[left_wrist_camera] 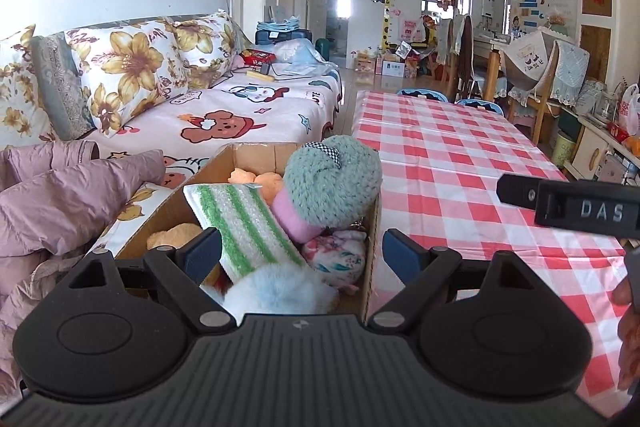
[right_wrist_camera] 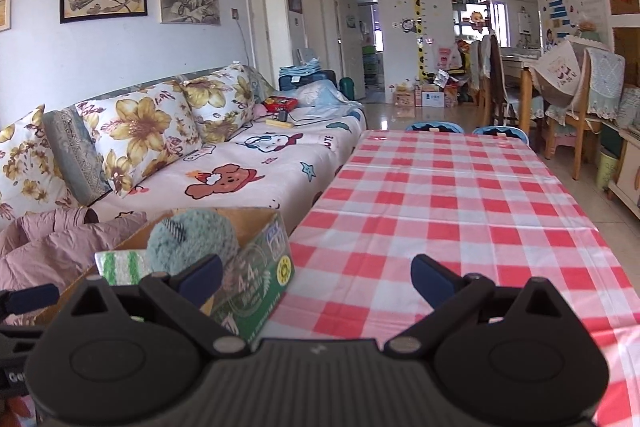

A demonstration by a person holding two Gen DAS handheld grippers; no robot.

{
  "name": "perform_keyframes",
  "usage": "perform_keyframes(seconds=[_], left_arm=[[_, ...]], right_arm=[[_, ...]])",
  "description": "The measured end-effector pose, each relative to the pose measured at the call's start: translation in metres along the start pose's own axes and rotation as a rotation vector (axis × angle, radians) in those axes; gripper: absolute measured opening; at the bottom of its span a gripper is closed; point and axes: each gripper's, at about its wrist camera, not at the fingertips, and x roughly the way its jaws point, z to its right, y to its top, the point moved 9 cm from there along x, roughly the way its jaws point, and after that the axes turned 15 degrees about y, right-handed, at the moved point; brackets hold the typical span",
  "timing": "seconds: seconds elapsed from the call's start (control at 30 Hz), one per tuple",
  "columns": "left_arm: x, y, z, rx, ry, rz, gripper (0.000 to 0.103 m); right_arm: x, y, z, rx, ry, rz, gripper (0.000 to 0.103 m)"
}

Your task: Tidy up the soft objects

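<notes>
A cardboard box (left_wrist_camera: 374, 227) stands at the near left edge of the checked table (left_wrist_camera: 460, 163). It holds several soft things: a teal fuzzy plush (left_wrist_camera: 334, 183) on a pink one, a green-striped white cloth (left_wrist_camera: 244, 227), orange plush pieces (left_wrist_camera: 256, 181), a floral pouch (left_wrist_camera: 336, 259) and a pale blue fluffy item (left_wrist_camera: 272, 287). My left gripper (left_wrist_camera: 302, 253) is open just above the box, empty. My right gripper (right_wrist_camera: 316, 275) is open and empty over the table, right of the box (right_wrist_camera: 260, 279). The teal plush (right_wrist_camera: 192, 235) and striped cloth (right_wrist_camera: 120, 265) show above the box rim.
A sofa (left_wrist_camera: 224, 107) with floral pillows and a cartoon sheet runs along the left. A mauve jacket (left_wrist_camera: 60, 203) lies on it beside the box. Chairs (right_wrist_camera: 496, 83) and cluttered shelves stand at the far right. The right gripper's body (left_wrist_camera: 568, 203) shows at the right of the left wrist view.
</notes>
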Motion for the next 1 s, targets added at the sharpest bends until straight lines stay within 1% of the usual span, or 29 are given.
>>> perform_keyframes(seconds=[0.2,0.33,0.83,1.0], left_arm=[[-0.010,-0.006,-0.004,0.006,0.013,-0.003,0.103],[-0.015,-0.008,-0.009,0.000,0.023,0.000,0.103],[-0.029,-0.010,-0.016,-0.015,0.039,0.044,0.103],[-0.031,-0.011,-0.015,-0.019,0.030,0.055,0.103]], right_arm=[[-0.019,-0.024,-0.014,-0.003,-0.048,-0.029,0.102],[-0.029,-0.032,-0.023,-0.007,-0.051,-0.031,0.102],[-0.058,-0.039,-0.050,-0.013,-0.052,0.007,0.102],[-0.065,-0.038,-0.054,-0.011,-0.051,0.023,0.102]])
